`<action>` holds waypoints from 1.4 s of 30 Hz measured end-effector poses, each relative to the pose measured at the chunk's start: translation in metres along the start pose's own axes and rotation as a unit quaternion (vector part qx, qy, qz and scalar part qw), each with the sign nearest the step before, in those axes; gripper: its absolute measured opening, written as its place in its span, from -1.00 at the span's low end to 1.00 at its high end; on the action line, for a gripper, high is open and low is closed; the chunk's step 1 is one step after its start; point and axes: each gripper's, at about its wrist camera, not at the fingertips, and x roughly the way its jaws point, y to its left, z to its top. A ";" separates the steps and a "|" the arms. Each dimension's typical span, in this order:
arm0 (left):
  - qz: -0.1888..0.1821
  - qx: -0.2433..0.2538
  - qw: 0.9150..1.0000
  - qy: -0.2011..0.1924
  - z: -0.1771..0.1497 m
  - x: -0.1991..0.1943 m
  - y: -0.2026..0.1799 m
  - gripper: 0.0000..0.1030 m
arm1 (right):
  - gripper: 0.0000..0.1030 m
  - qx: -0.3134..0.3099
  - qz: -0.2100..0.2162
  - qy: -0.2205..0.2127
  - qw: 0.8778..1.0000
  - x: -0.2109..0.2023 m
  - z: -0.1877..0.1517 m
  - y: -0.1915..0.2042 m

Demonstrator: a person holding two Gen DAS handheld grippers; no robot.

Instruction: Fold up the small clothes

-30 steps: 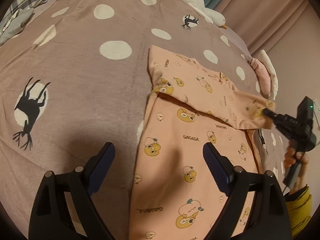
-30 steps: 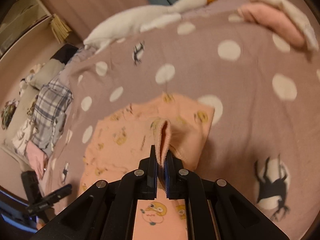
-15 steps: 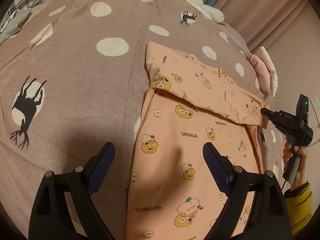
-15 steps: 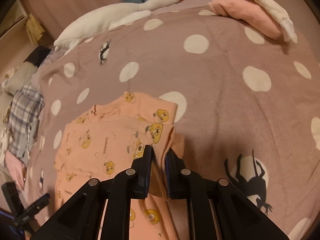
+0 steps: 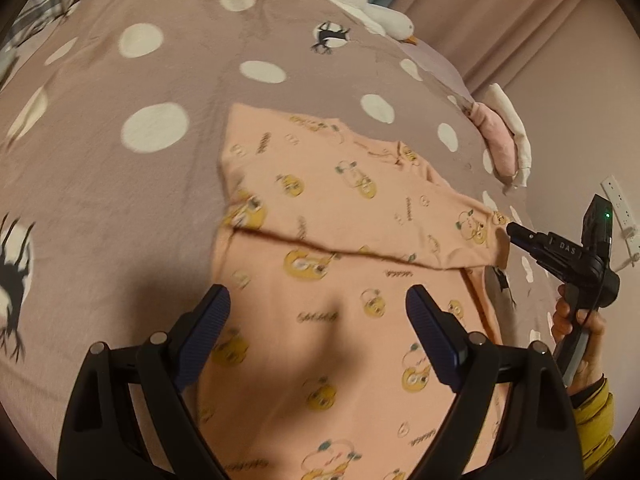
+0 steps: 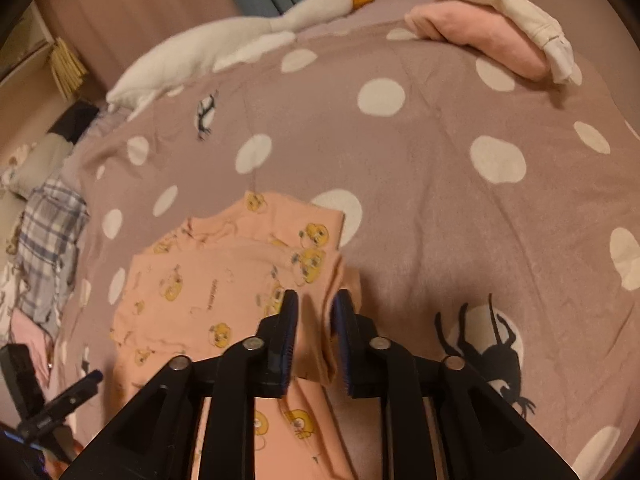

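Both hand-held grippers (left [image 5: 316, 316] wide, right [image 6: 314, 312] slightly parted) hover empty over the pink garment [image 5: 360, 208].

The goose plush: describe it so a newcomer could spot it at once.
Find the mauve polka-dot bedspread, then look along its far edge, below the curtains. The goose plush lies stretched out there: long and white, with an orange beak, unlike the folded pink and cream clothes nearby.

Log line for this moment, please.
fold sleeve | right tool opening at cuff | left tool open above shirt | bed
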 end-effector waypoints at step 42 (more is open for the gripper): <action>-0.020 -0.019 0.999 0.024 -0.004 0.013 0.002 0.74 | -0.65 -0.046 -0.025 0.025 0.998 0.023 -0.020 0.012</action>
